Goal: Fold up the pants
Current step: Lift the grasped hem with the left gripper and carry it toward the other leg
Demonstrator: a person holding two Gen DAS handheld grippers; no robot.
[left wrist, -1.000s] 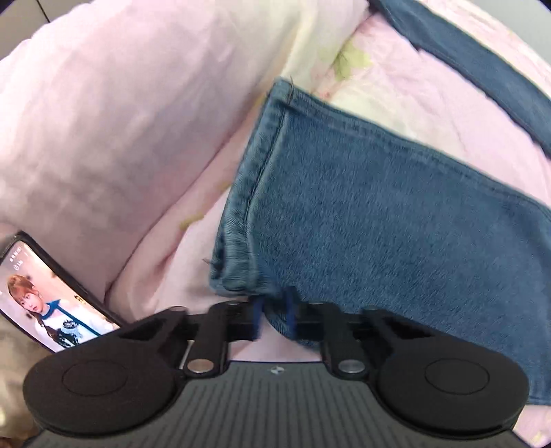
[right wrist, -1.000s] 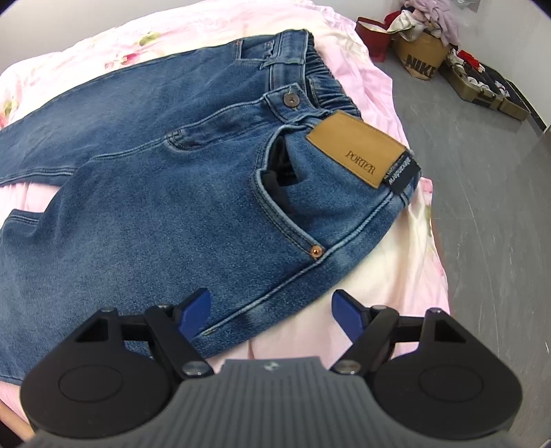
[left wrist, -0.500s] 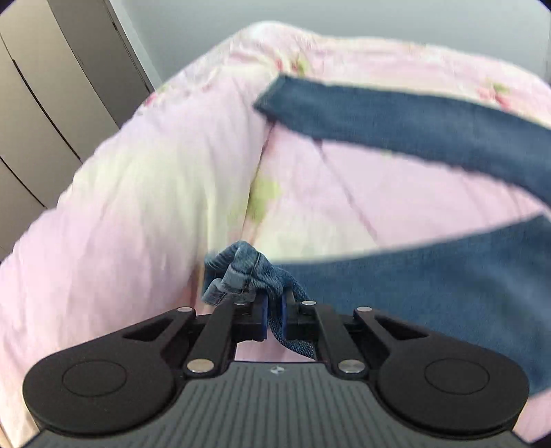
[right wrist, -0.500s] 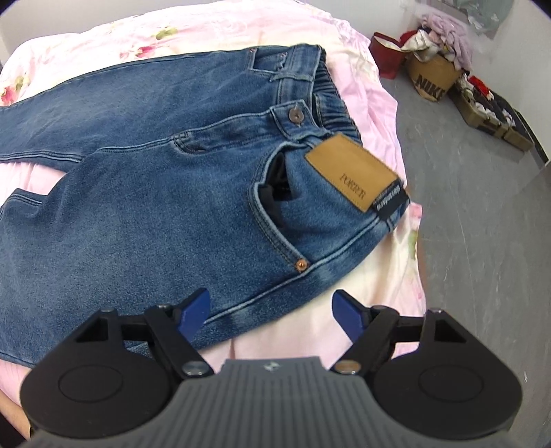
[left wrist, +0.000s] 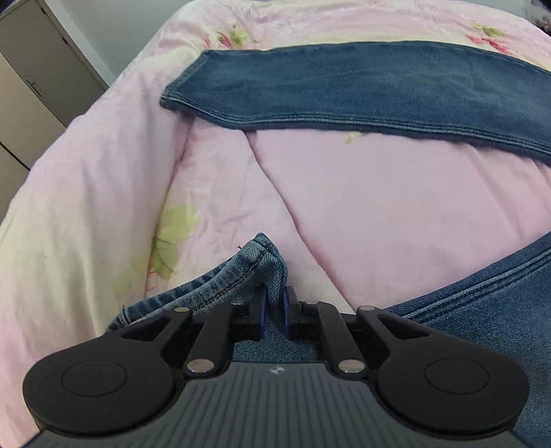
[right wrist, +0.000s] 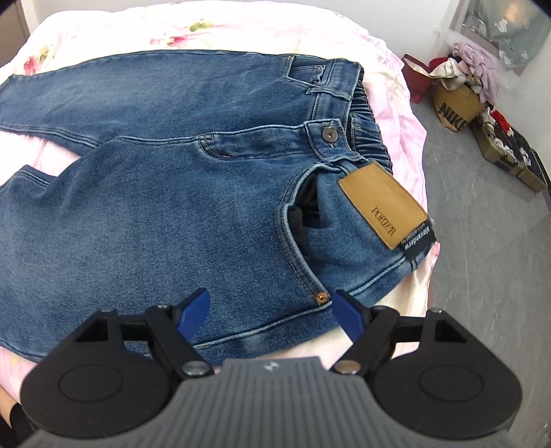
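The left gripper [left wrist: 273, 310] pinches the near leg hem [left wrist: 255, 265] clear of the quilt [left wrist: 378, 206], evidently to carry it onto the far leg [left wrist: 344, 93], while the right gripper [right wrist: 270, 310] hangs spread over the jeans' hip [right wrist: 241, 241].

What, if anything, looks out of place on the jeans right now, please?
The front pocket near the leather patch gapes open, its dark lining bunched and showing. The rest of the jeans lies flat on the quilt.

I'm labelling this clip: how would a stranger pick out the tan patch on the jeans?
Find the jeans spread on the pink quilt. At the waistband, by the open pocket nearest the right gripper, sits the tan patch. It is the only brown rectangle on the denim, printed PORTER.
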